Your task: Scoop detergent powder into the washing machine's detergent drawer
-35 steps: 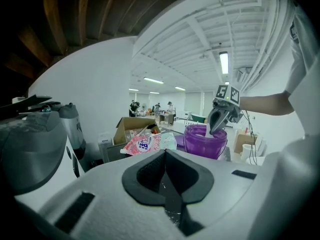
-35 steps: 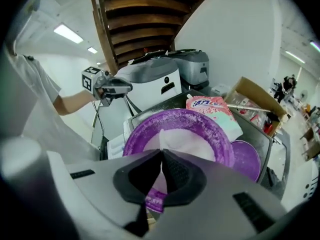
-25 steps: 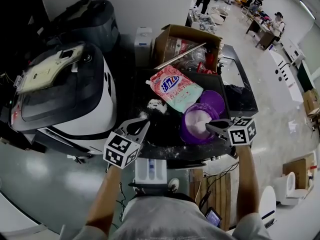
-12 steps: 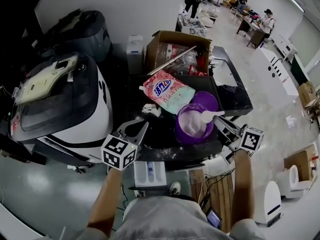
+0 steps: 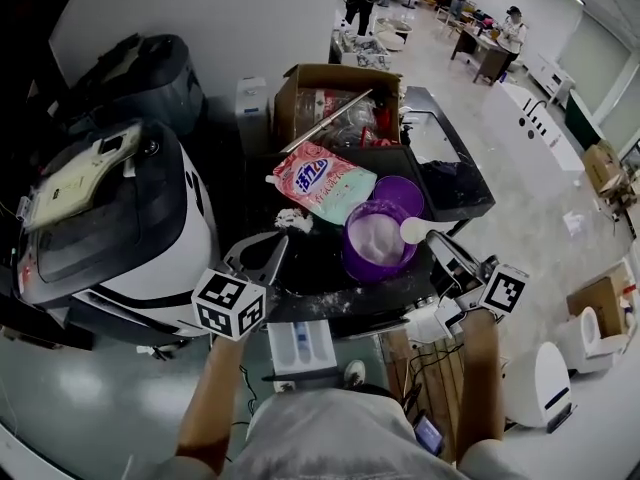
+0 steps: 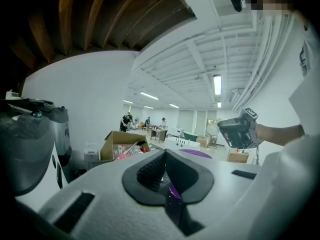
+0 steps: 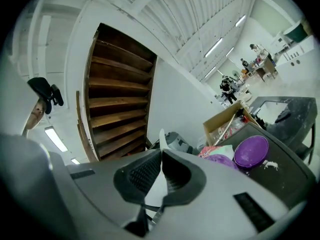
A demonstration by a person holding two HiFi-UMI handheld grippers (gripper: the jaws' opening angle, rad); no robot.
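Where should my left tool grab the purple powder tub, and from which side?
Probably the purple tub's left rim, coming down from above, one jaw inside. It stands upright and open, its body looks too wide to span, and the scoop in the right tool sits over its right edge.

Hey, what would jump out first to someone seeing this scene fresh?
The purple tub of white powder sits at centre, beside a pink detergent bag. The right tongs hold a white scoop at the tub's right edge. A big washing machine stands at left.
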